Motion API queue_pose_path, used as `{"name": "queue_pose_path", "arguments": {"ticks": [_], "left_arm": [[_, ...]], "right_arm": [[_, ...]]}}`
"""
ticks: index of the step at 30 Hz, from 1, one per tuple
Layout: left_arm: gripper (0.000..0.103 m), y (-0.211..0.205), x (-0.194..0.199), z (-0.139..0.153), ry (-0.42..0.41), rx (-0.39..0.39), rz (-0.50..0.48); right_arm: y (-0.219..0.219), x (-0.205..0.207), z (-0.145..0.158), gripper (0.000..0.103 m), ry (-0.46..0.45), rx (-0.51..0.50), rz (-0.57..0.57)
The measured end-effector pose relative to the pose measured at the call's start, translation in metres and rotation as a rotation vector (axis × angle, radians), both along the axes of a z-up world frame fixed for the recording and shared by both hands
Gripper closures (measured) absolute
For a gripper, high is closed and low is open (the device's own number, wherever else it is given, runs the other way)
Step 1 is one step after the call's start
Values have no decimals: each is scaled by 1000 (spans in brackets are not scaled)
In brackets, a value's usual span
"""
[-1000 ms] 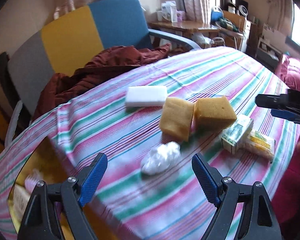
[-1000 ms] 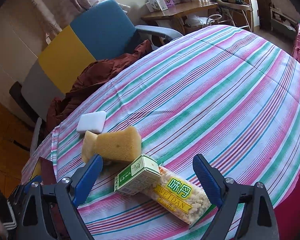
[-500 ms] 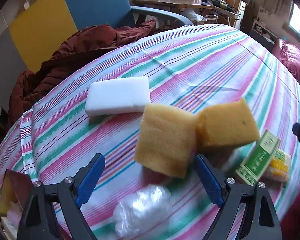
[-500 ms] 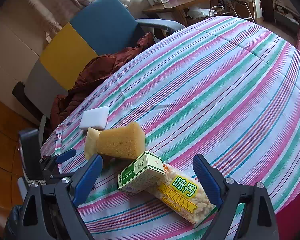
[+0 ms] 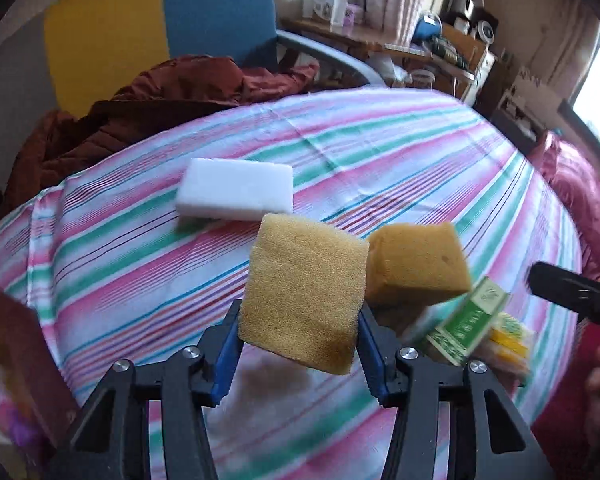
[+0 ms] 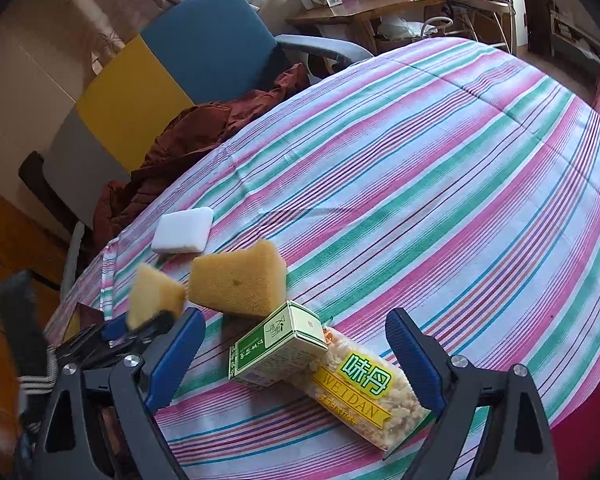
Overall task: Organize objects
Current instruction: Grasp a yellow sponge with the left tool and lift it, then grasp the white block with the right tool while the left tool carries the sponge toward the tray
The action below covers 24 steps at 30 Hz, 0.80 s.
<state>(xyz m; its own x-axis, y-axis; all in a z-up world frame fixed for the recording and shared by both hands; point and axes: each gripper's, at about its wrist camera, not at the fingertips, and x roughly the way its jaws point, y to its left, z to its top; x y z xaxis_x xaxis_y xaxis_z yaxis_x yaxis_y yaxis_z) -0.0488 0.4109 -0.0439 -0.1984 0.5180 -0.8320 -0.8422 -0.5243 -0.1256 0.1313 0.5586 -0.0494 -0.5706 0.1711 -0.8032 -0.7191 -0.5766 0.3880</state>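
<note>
We've got the yellow sponge (image 5: pixel 304 296) clamped between the blue pads of the left tool (image 5: pixel 300 334), and it's lifted clear of the striped tablecloth (image 5: pixel 380 152) on the surface; from the right wrist view the same sponge (image 6: pixel 154 294) hangs over the cloth's near-left edge. Right beside it the second yellow sponge (image 5: pixel 418 266) sits on the cloth, leaning against the green carton (image 6: pixel 278 348), which in turn touches the Weidan snack bag (image 6: pixel 366 388). The white sponge block (image 5: pixel 236 190) lies a bit further back, apart from the others. Our right tool (image 6: pixel 296 354) has its blue pads spread wide with nothing between them, hovering over the carton and snack bag. Behind the surface there's a blue-and-yellow chair (image 6: pixel 172 64) with a dark red jacket (image 5: pixel 172 96) dumped on it.
</note>
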Motion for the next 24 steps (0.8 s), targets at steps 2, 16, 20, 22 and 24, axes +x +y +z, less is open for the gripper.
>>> {"name": "queue_pose_path", "arguments": {"ticks": [2,16,20,22,24], "left_arm": [[49,-18,0,14,-6,39,25],[48,-134,-14,44,-40,186,168],[48,-158,-21,43,-62,203,206],[48,-170,-25,41,-74,207,228],[48,-182,-29,38,-87,206,253]], "right_arm": [[-4,-7,2,10,-21,29,31],[-39,-206,3,6,-214,388,598],[-40,-262,-28,6,-333,451,711],[-36,-278,-42,6,-373,443,744],[-33,-290,-56,6,-406,418,769]]}}
